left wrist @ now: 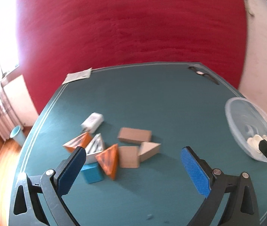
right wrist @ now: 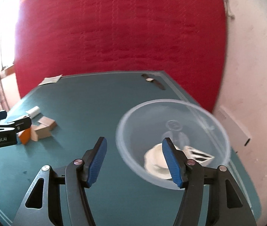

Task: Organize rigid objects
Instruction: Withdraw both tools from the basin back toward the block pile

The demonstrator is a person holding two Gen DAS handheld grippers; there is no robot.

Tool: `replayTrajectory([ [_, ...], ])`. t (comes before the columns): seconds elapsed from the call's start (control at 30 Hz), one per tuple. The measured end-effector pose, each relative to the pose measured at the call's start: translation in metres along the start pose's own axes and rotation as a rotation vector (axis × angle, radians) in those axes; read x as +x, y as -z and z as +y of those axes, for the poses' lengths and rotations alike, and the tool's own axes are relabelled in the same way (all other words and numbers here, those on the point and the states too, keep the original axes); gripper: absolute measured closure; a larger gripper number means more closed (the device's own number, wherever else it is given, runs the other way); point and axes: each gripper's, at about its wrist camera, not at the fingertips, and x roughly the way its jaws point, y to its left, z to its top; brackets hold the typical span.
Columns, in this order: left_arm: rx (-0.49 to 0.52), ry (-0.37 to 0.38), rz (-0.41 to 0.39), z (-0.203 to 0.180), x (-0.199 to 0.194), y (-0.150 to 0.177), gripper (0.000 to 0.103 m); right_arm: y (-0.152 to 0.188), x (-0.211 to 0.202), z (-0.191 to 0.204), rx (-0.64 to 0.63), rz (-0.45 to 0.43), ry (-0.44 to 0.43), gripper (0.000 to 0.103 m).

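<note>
Ahead of the wide-open left gripper (left wrist: 133,166) lie two orange triangular blocks (left wrist: 108,161), one white triangular block with stripes (left wrist: 95,146), three plain tan wooden blocks (left wrist: 134,135), one teal cube (left wrist: 92,173) and one white cylindrical object (left wrist: 93,121). To its right stands one clear plastic bowl (right wrist: 216,124), holding one cream rounded piece (right wrist: 157,159) and one white striped block (right wrist: 199,155).

Clear glossy plastic bowl (right wrist: 173,113); matt teal table (left wrist: 152,98); cardboard boxes (left wrist: 134,135).

Blocks (left wrist: 114,150) lie left of the bowl (left wrist: 233,113) on the table (left wrist: 152,98).
</note>
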Motion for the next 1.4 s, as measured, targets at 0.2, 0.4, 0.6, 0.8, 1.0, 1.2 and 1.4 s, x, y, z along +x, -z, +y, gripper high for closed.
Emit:
replayTrajectory([
  [0.2,-0.043,-0.085,0.015,0.045,0.001,0.007,0.001,-0.003,0.005,0.027,-0.032,0.03,-0.081,0.041],
  [0.4,-0.096,-0.138,0.045,0.08,0.006,0.018,0.001,-0.008,0.019,0.059,-0.05,0.084,-0.2,0.041],
  [0.6,-0.106,-0.145,0.061,0.095,0.013,0.023,0.001,-0.012,0.038,0.097,-0.081,0.133,-0.273,0.041],
  [0.8,-0.099,-0.145,0.071,0.101,0.017,0.028,0.001,-0.018,0.06,0.13,-0.106,0.19,-0.34,0.041],
  [1.0,-0.096,-0.14,0.079,0.109,0.018,0.032,0.001,-0.018,0.082,0.155,-0.131,0.23,-0.376,0.041],
  [1.2,-0.103,-0.137,0.087,0.116,0.019,0.034,0.001,-0.016,0.098,0.169,-0.158,0.248,-0.378,0.041],
  [1.4,-0.107,-0.134,0.092,0.118,0.02,0.035,0.001,-0.016,0.112,0.171,-0.169,0.264,-0.374,0.041],
])
